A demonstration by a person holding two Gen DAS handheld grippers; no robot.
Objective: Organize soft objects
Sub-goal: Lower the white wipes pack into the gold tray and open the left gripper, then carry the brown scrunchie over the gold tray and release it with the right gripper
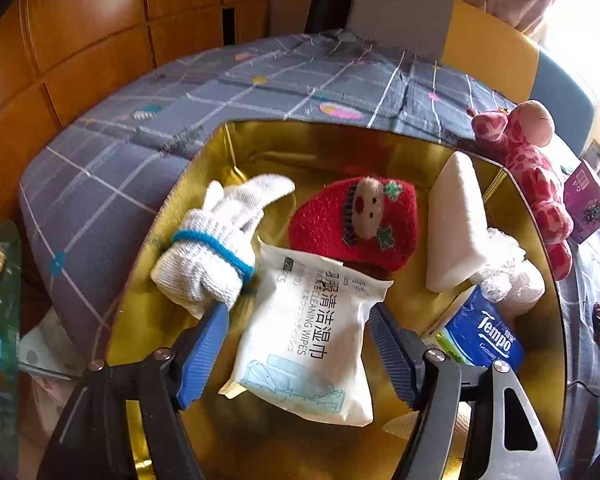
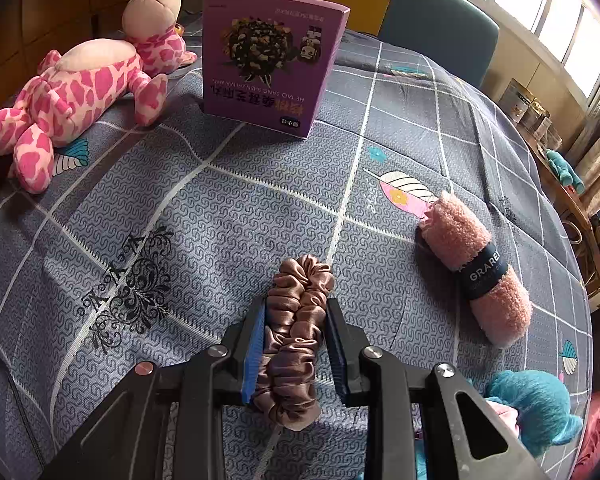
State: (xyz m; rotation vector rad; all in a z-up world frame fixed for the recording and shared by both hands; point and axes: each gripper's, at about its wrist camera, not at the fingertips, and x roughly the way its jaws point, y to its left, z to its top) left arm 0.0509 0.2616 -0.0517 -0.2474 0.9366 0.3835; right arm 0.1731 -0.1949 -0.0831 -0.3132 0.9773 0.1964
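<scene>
Between the right gripper's [image 2: 296,344] closed fingers sits a brown scrunchie [image 2: 296,344], pinched just above the bench [image 2: 220,208]. Ahead to its right lies a rolled pink towel [image 2: 476,268], far ahead-left a giraffe [image 2: 72,92]; a teal plush [image 2: 536,404] sits close by its right. The left gripper [image 1: 296,344] hangs wide open over the gold box [image 1: 148,320], straddling a wipes pack [image 1: 304,344]; glove [image 1: 216,240], red toy [image 1: 356,220] and tissues [image 1: 484,336] already lie inside. Roughly half looks sorted.

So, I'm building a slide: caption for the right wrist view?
Right gripper shut on a brown scrunchie above the patterned tablecloth.
</scene>
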